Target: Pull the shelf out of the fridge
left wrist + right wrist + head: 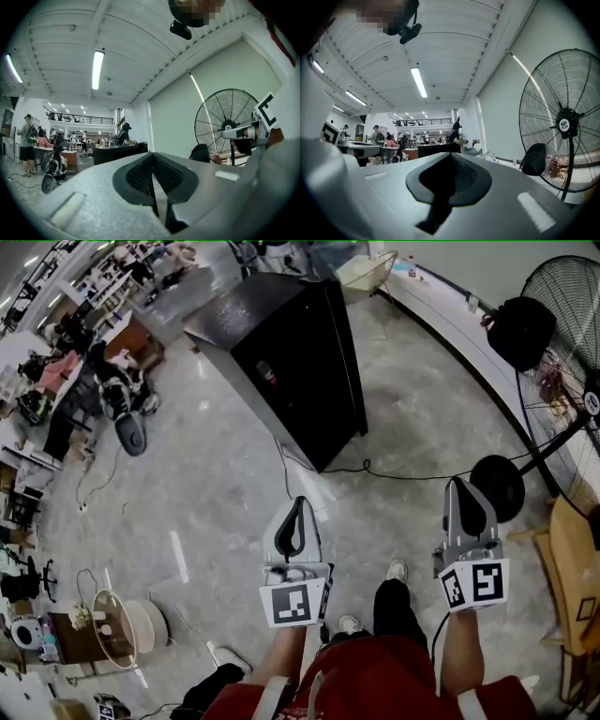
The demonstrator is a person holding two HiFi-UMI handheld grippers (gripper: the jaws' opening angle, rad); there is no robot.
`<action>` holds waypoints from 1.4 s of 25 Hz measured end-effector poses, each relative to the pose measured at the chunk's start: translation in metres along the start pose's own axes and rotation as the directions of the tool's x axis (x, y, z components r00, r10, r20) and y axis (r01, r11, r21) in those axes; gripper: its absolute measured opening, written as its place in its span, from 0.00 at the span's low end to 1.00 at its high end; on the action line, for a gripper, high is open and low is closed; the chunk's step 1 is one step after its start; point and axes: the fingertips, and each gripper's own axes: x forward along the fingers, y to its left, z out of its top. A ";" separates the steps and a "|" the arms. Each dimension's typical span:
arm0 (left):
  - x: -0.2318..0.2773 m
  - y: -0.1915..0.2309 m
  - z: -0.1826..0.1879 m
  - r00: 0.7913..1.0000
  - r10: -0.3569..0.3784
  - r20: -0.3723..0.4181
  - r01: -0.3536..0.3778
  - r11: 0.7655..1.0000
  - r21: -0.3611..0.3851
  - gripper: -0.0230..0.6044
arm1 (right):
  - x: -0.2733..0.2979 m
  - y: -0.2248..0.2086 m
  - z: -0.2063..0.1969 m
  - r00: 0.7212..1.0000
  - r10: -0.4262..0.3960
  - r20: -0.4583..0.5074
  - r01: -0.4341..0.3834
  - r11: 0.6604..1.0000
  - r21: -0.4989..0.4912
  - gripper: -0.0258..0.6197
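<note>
The fridge (pixel 281 352) is a black box standing on the pale floor ahead of me, well beyond both grippers. Its shelf is hidden from every view. My left gripper (pixel 298 505) is held out at the lower middle of the head view, pointing toward the fridge, its jaws shut with nothing between them. My right gripper (pixel 461 486) is beside it on the right, also shut and holding nothing. In the left gripper view, the left gripper (pixel 151 157) has its dark pads pressed together. The right gripper (pixel 451 157) looks the same in its own view, and the fridge (pixel 438 149) stands low and far off.
A tall pedestal fan (pixel 562 381) with a round black base (pixel 497 486) stands at the right, with a black bag (pixel 520 332) near it. A black cable (pixel 375 472) runs across the floor from the fridge. Wooden furniture (pixel 577 577) is at the right edge, and workbenches (pixel 56 399) with people at the left.
</note>
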 end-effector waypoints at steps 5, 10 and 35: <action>0.060 -0.015 0.003 1.000 0.012 -0.010 -0.012 1.000 0.002 0.04 | 0.049 -0.043 0.001 1.000 0.014 -0.001 -0.014 1.000 0.014 0.04; 0.116 -0.025 0.021 0.999 0.040 0.007 -0.040 0.999 0.013 0.04 | 0.099 -0.083 0.023 0.998 0.047 0.030 -0.047 0.999 0.005 0.04; 0.262 0.102 0.021 0.966 0.238 0.106 -0.237 0.971 -0.017 0.04 | 0.330 -0.061 0.064 0.968 0.219 0.123 -0.212 0.975 -0.066 0.04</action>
